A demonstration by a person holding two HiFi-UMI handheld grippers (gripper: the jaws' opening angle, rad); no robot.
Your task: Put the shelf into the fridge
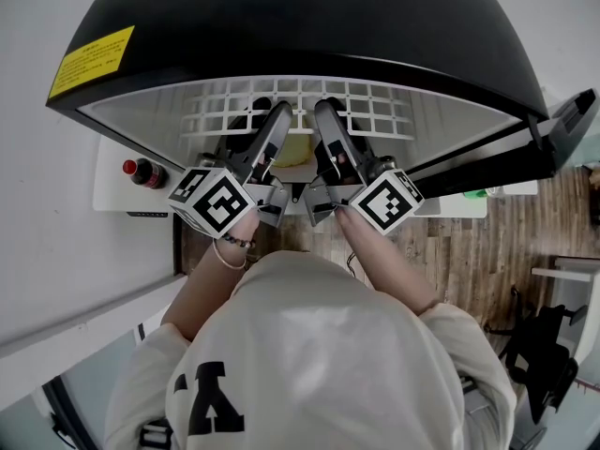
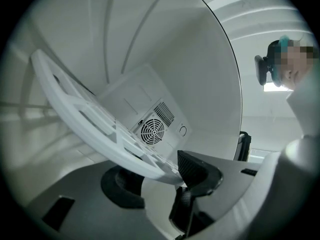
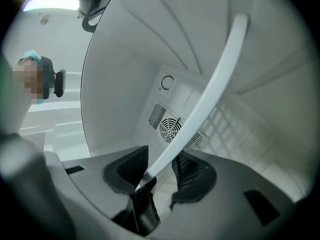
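Observation:
The black fridge (image 1: 281,26) stands open below me, its white inside facing me. The white grid shelf (image 1: 309,106) is partly inside it, tilted rather than level. My left gripper (image 1: 278,112) is shut on the shelf's front edge left of the middle, and my right gripper (image 1: 326,111) is shut on it just to the right. In the left gripper view the shelf (image 2: 75,109) runs up to the left from the gripper (image 2: 160,176). In the right gripper view its rim (image 3: 210,94) rises from between the pads (image 3: 192,169) of that gripper (image 3: 160,171).
A round fan vent (image 2: 152,130) sits on the fridge's back wall. A red-capped cola bottle (image 1: 142,172) stands on a white ledge at the left. Something yellow (image 1: 292,148) lies between the grippers. The black door (image 1: 572,120) juts out at right, above wooden floor (image 1: 487,251).

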